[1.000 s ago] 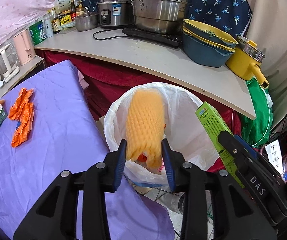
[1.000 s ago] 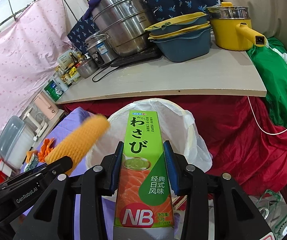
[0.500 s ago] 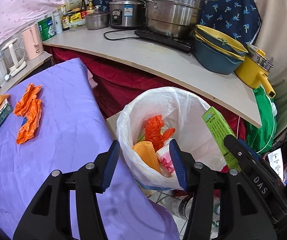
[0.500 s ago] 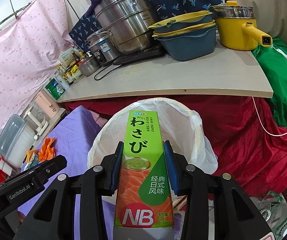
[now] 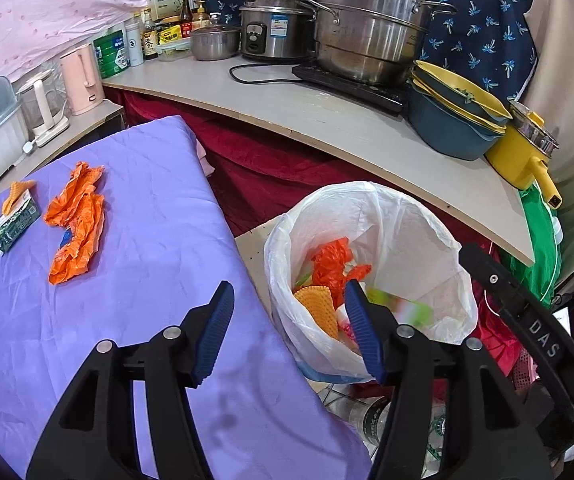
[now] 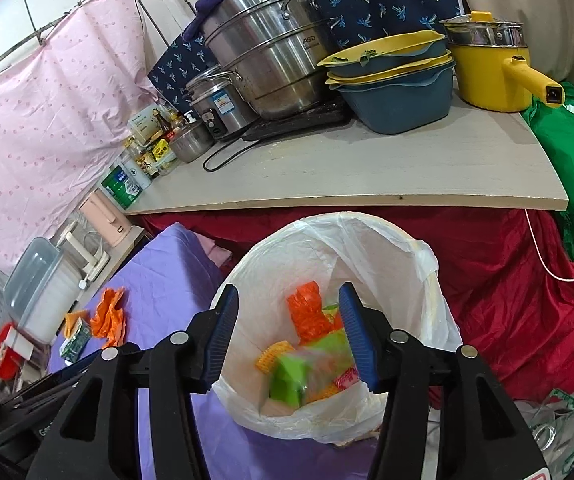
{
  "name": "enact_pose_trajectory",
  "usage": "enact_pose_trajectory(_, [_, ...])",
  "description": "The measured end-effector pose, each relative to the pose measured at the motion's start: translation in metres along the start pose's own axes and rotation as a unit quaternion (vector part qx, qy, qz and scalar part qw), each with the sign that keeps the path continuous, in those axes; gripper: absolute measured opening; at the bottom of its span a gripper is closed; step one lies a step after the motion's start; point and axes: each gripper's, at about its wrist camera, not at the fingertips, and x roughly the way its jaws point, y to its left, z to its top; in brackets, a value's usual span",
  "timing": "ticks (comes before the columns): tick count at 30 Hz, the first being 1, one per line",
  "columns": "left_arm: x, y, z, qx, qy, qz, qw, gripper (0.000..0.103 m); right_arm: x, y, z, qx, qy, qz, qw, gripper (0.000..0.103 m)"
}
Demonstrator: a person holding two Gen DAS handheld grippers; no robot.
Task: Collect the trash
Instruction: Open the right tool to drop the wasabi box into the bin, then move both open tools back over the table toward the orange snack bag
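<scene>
1. The right gripper [image 6: 289, 332] hangs over the mouth of the white bin bag [image 6: 371, 240], its blue-padded jaws about half spread and holding nothing. They have just been opening, and the green wasabi box [image 6: 291, 376] shows as a blur below them, inside the bag.

2. The left gripper [image 5: 287, 328] also stands about half open and empty, its jaws having just been opening too. It points down at the near edge of the purple-covered table [image 5: 147, 280], with its right pad over the bag's rim (nothing lies between the pads).

3. Inside the bag lie the yellow sponge-like mesh piece [image 5: 319, 308], a crumpled orange plastic bag [image 5: 335, 264] and other wrappers, so this pair of drops looks finished.

4. Trash is left on the table: a crumpled orange plastic bag [image 5: 75, 224] lies well away from the bin, and just beside it, further to the left, a small green and white carton [image 5: 15, 228] with a small orange scrap [image 5: 17, 194] touching its far end.

5. The step in hand appears to be the release, and the task seems partly done, with at least these three pieces still to collect.

6. The next move probably calls for swinging one or both grippers back across the table to those pieces. The thin plastic bag will likely need a pinch on a raised fold (it is limp and could slip), while the carton offers firm flat sides.
</scene>
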Motion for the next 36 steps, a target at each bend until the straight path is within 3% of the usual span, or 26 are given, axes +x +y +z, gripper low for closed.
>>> enact_pose_trajectory(16, [-0.009, 0.018, -0.005, -0.015, -0.003, 0.004, 0.9999, 0.056, -0.01, 0.013, -0.007, -0.015, -0.002, 0.002, 1.0, 0.057])
enact_pose_trajectory(21, [-0.014, 0.031, -0.006, -0.025, -0.01, 0.012, 0.9996, 0.061, -0.009, 0.028, -0.011, -0.027, 0.002, 0.009, 1.0, 0.057])
enact_pose_trajectory(36, [-0.026, 0.102, -0.012, -0.072, -0.019, 0.044, 0.9962, 0.065, 0.008, 0.094, -0.03, -0.073, 0.027, 0.039, 0.996, 0.058])
